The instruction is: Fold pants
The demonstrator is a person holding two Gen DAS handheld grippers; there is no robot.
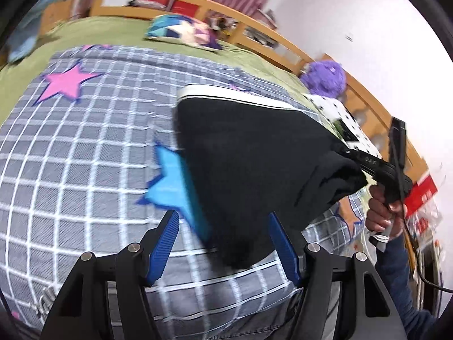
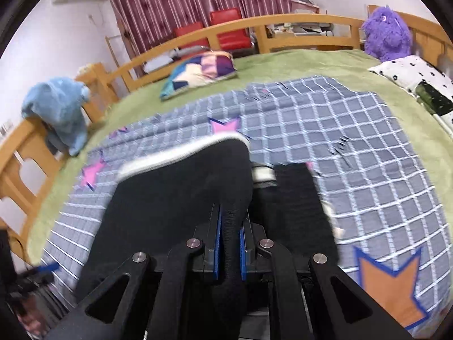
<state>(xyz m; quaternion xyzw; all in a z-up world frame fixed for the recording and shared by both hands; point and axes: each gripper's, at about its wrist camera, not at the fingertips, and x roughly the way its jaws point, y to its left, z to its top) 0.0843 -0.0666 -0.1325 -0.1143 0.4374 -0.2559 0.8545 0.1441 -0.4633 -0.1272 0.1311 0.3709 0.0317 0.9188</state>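
The black pants [image 1: 249, 164] with a white side stripe [image 1: 226, 92] hang folded above the checked blanket [image 1: 99, 147]. My left gripper [image 1: 223, 218] is open, its blue fingers [image 1: 167, 243] spread either side of the pants' lower corner, not pinching it. My right gripper [image 2: 230, 221] is shut on a bunched fold of the pants [image 2: 175, 198] and lifts it; in the left wrist view it [image 1: 376, 164] grips the cloth's right end. The white stripe [image 2: 175, 153] shows along the far edge.
A patchwork pillow [image 2: 201, 70], blue plush [image 2: 59, 107] and purple plush [image 2: 388, 34] sit on the green bed [image 2: 297, 65] near the wooden rail [image 2: 283, 22]. A spotted pillow [image 2: 416, 76] lies at right.
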